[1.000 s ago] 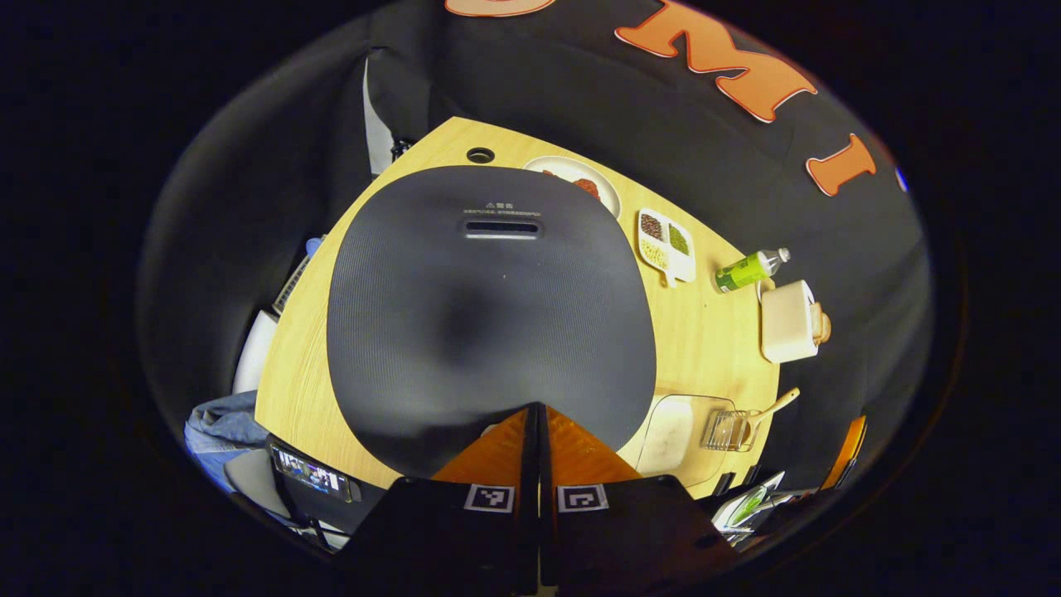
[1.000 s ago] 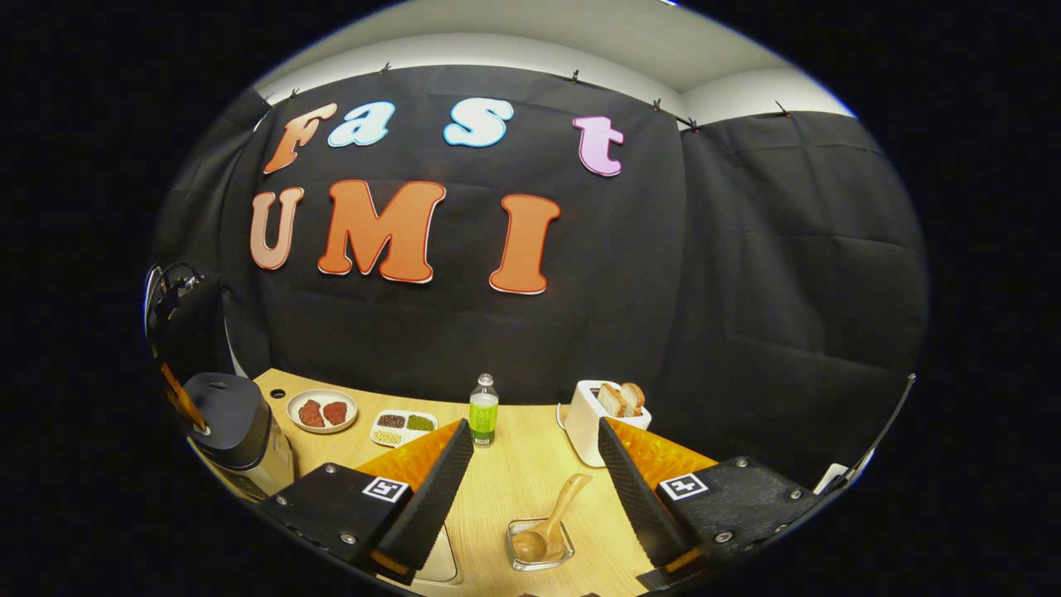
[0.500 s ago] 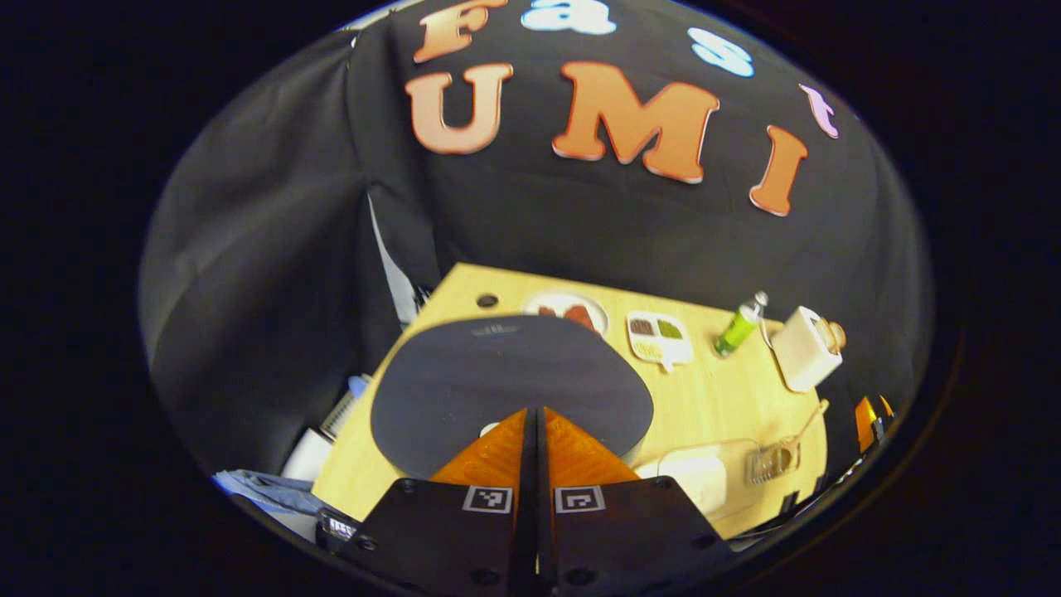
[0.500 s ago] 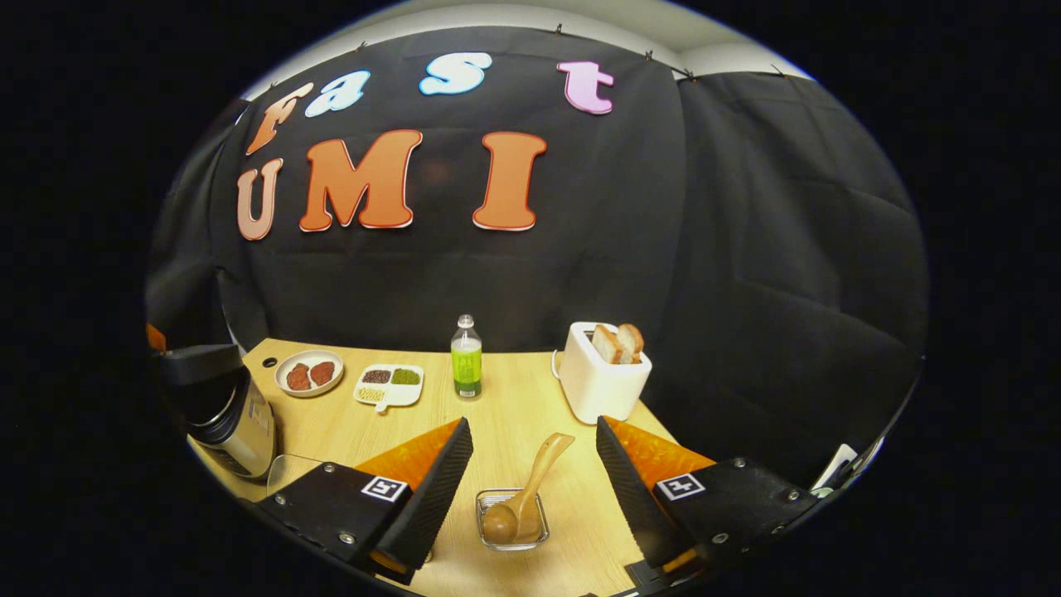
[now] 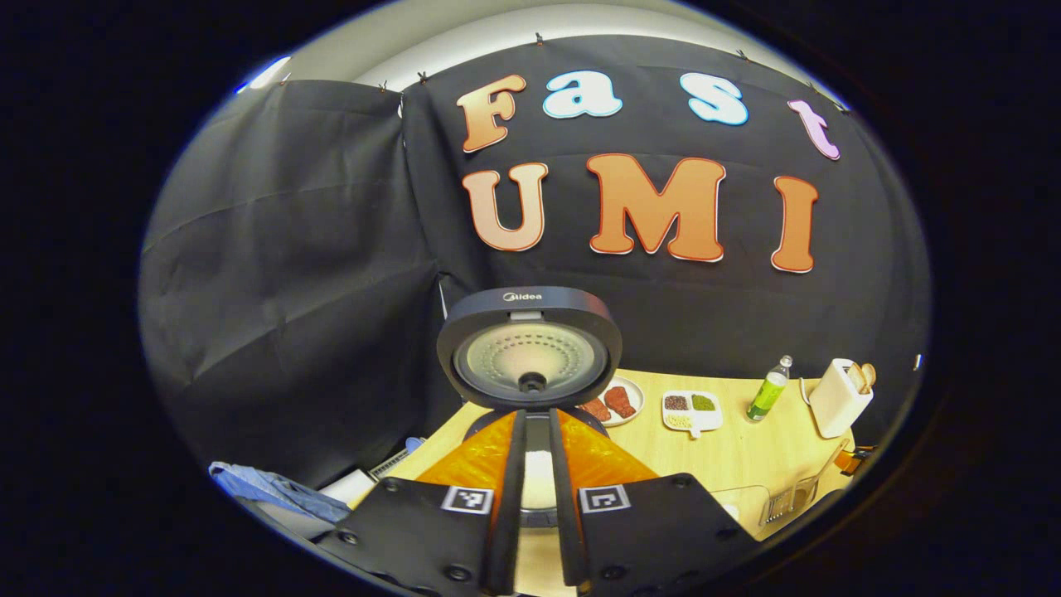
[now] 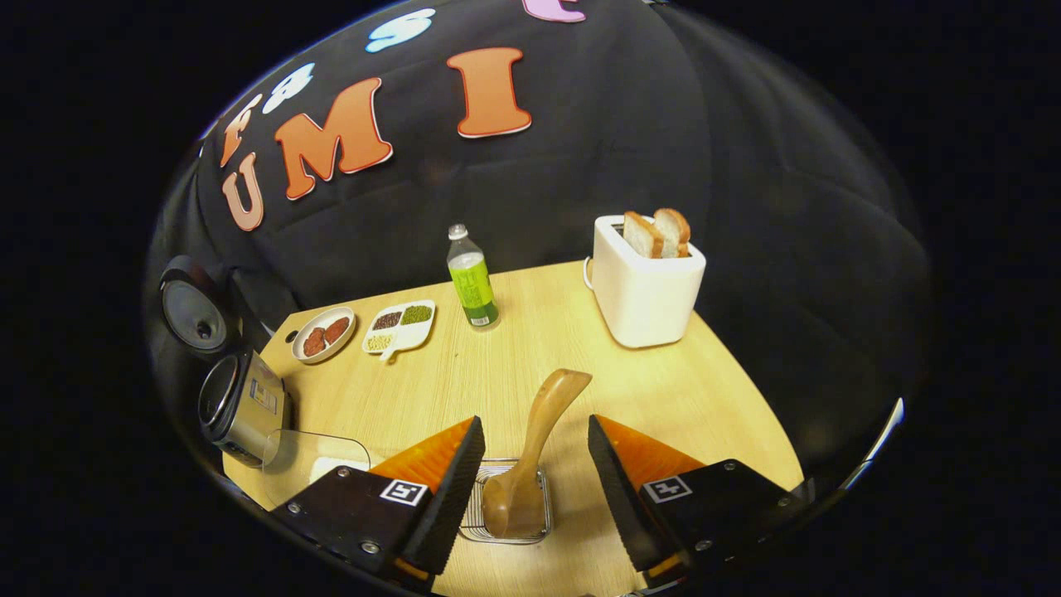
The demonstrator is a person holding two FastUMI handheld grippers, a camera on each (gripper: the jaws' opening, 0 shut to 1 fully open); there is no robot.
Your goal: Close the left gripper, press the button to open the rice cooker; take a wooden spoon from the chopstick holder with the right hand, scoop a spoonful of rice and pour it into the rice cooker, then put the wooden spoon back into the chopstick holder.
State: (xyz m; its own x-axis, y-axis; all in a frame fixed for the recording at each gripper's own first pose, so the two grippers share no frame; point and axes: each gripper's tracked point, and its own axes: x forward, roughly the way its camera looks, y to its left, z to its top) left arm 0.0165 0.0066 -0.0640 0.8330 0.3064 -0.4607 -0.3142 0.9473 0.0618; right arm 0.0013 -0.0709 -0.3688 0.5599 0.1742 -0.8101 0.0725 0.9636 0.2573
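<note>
A: Where's the spoon [image 6: 535,452]?
B: In the holder [image 6: 506,502], its handle leaning up between the right gripper [image 6: 535,431]'s spread fingers, touching neither.
A: And the cooker [image 6: 240,404]?
B: Left of the holder, lid [image 5: 530,348] standing open (beyond a clear rice box [image 6: 319,456]).
A: The left gripper [image 5: 536,427]?
B: Fingers nearly together, a slim gap, holding nothing, just before the cooker.

Left tool [image 5: 536,464] near-closed, right tool [image 6: 535,452] spread
</note>
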